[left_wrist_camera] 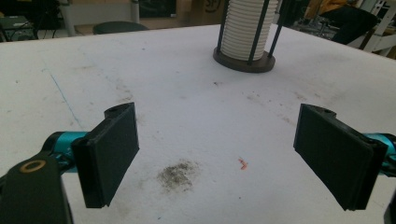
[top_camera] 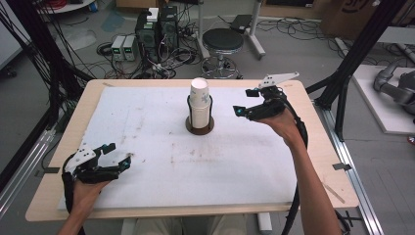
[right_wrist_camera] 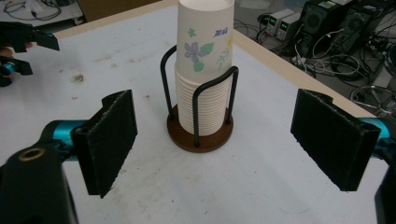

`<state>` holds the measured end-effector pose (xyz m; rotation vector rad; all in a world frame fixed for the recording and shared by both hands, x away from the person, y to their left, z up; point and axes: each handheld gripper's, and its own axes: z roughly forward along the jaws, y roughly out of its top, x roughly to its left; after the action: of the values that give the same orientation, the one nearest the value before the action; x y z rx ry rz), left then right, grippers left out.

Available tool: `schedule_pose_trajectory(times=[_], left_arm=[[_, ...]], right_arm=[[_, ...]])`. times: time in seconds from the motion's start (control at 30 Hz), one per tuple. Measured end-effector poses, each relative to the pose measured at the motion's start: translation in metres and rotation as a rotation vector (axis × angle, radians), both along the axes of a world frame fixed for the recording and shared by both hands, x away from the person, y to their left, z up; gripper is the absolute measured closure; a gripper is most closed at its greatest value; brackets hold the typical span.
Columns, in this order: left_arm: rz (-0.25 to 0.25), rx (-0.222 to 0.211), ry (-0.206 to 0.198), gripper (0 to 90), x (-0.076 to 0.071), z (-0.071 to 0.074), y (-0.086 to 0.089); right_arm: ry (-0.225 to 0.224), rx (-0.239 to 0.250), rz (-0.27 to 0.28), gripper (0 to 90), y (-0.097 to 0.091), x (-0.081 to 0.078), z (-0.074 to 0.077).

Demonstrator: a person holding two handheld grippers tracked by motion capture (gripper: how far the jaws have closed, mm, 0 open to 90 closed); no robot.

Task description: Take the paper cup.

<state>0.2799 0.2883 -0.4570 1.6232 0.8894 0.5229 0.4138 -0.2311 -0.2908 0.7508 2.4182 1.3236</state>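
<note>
So nearest to me, my left hand-held gripper (top_camera: 116, 155) is parked low over the near-left corner of the white foam-covered worktop (top_camera: 147, 186), pads spread wide with nothing between them, just a smudgy grey stain on the foam below. It's doing nothing right now.

Further out, my right hand-held gripper (top_camera: 247, 101) is up in the air, just to the right of the stack of white paper cups with a little flower print (top_camera: 199, 105). Its jaws are spread too, empty, and pointed at the stack. In the right gripper view the stack (right_wrist_camera: 204, 70) sits square between the two black pads, but further off, so I'm not touching it.

The cups sit nested in a black wire holder on a round brown wooden base (top_camera: 199, 128), about mid-worktop toward the far edge.

I'd call this the approach step: lining up to grab the top cup. Next move, I reckon, is easing in at the height of the top cup, above the wire loops, and squeezing gently so I don't crush it or lift two.
</note>
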Motion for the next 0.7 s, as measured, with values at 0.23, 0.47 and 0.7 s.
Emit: schedule_pose_trajectory(times=[0.23,0.47,0.7], left_arm=[[-0.004,-0.002,0.001,14.0,0.000,0.000,0.000],[-0.007,-0.002,0.006,14.0,0.001,0.000,0.000],[-0.009,-0.002,0.004,14.0,0.001,0.000,0.000]], right_arm=[[0.015,-0.028,0.034,14.7,0.010,0.017,0.007],[0.026,-0.049,0.056,14.7,0.019,0.030,0.016],[0.028,-0.081,0.095,14.7,0.030,0.038,0.028]])
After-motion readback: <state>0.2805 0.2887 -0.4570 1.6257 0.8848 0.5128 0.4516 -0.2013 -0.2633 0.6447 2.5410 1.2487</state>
